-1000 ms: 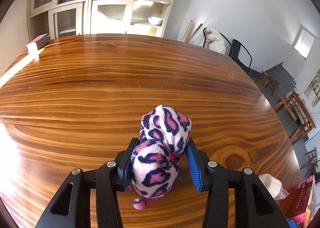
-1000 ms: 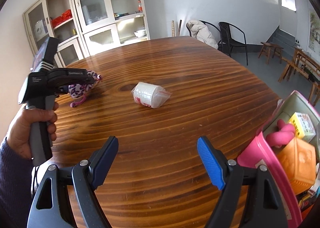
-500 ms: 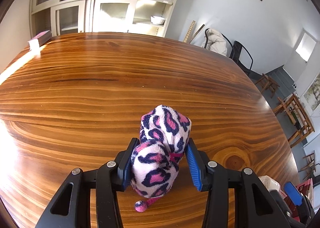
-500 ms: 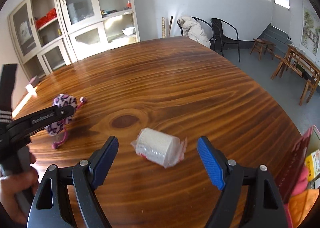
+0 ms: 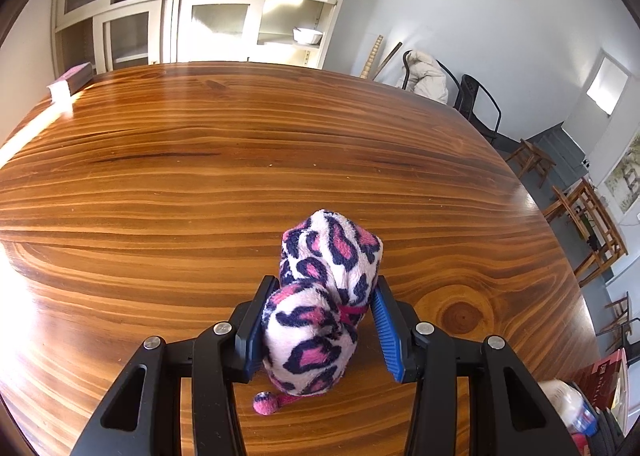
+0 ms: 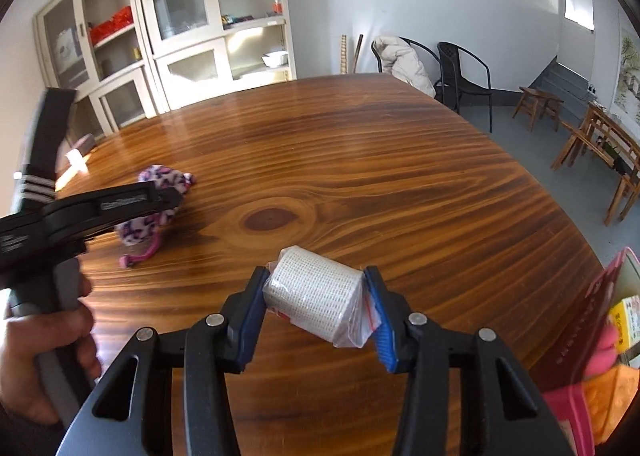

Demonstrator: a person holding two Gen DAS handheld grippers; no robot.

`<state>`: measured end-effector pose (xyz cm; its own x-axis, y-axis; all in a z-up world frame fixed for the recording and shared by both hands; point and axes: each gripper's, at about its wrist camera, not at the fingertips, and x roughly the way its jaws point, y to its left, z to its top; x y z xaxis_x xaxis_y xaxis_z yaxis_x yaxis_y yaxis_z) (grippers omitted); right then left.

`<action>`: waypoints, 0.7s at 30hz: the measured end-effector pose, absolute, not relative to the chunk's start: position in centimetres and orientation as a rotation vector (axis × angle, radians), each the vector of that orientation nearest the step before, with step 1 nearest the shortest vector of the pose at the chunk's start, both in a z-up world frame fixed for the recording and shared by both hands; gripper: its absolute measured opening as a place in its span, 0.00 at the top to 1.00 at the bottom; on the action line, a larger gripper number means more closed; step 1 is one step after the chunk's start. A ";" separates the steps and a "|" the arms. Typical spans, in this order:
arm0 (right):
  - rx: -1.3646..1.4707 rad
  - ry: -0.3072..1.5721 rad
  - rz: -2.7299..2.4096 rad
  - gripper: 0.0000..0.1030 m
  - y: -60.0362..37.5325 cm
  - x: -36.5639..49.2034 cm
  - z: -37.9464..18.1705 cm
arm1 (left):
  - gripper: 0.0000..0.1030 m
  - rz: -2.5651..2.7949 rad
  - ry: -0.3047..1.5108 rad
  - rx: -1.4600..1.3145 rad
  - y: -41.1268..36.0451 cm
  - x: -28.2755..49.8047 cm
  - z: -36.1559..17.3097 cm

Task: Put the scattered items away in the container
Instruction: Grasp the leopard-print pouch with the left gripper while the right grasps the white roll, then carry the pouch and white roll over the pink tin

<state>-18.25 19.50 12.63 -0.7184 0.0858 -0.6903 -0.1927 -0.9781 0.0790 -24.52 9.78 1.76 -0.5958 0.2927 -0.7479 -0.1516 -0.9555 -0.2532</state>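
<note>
My left gripper (image 5: 322, 330) is shut on a pink-and-navy leopard plush toy (image 5: 320, 316) that rests on the wooden table (image 5: 200, 184). The toy (image 6: 160, 212) and left gripper (image 6: 120, 204) also show in the right wrist view. My right gripper (image 6: 314, 314) is shut on a white gauze roll in a clear bag (image 6: 316, 302) on the table. The pink container (image 6: 576, 336) with toys inside sits at the right edge.
A small box (image 5: 72, 78) lies at the table's far left corner. Cabinets (image 6: 180, 36) stand behind the table. Chairs (image 6: 460, 72) and wooden stools (image 6: 536, 104) stand to the right. A dark red book (image 5: 608, 380) stands by the container.
My right gripper moved forward and left to the gauze roll and closed on it. My left gripper stayed shut on the plush toy, nearly still.
</note>
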 end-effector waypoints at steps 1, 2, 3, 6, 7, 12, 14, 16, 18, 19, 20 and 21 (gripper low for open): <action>-1.086 0.221 2.779 0.50 19.5 -17.4 13.0 | 0.53 2.590 -0.235 -1.257 9.9 -24.5 1.8; -1.069 0.222 2.786 0.50 19.6 -16.6 13.4 | 0.53 2.588 -0.232 -1.256 10.0 -24.4 1.8; -1.053 0.223 2.791 0.50 19.7 -15.8 13.8 | 0.53 2.585 -0.230 -1.257 10.1 -24.3 1.8; -1.004 0.235 2.791 0.50 20.2 -13.3 14.8 | 0.53 2.548 -0.261 -1.249 10.4 -23.9 2.5; -0.987 0.242 2.788 0.50 20.6 -12.4 15.0 | 0.53 2.530 -0.281 -1.239 10.4 -23.6 2.9; -0.903 0.261 2.744 0.50 22.1 -8.0 16.2 | 0.53 2.510 -0.238 -1.110 12.1 -20.9 6.0; -0.864 0.250 2.730 0.50 22.7 -6.4 16.9 | 0.53 2.491 -0.221 -1.066 12.9 -19.7 7.0; -0.815 0.229 2.716 0.50 23.5 -4.5 17.7 | 0.53 2.457 -0.204 -1.025 13.7 -18.3 7.9; -0.771 0.219 2.689 0.50 24.7 -2.8 18.5 | 0.53 2.405 -0.210 -0.987 14.4 -17.0 9.0; -0.755 0.219 2.670 0.50 25.3 -2.0 18.7 | 0.53 2.384 -0.214 -0.969 14.6 -16.5 9.5; -0.739 0.219 2.645 0.50 26.0 -1.1 19.0 | 0.53 2.364 -0.210 -0.947 15.0 -15.7 10.1; -0.726 0.219 2.617 0.50 26.9 -0.2 19.1 | 0.53 2.352 -0.203 -0.927 15.3 -15.0 10.6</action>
<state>-0.18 26.88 19.09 -0.7787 0.3478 -0.5221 -0.4296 -0.9021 0.0399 -15.03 15.27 10.57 -0.5790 0.5809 -0.5721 -0.4741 -0.8108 -0.3434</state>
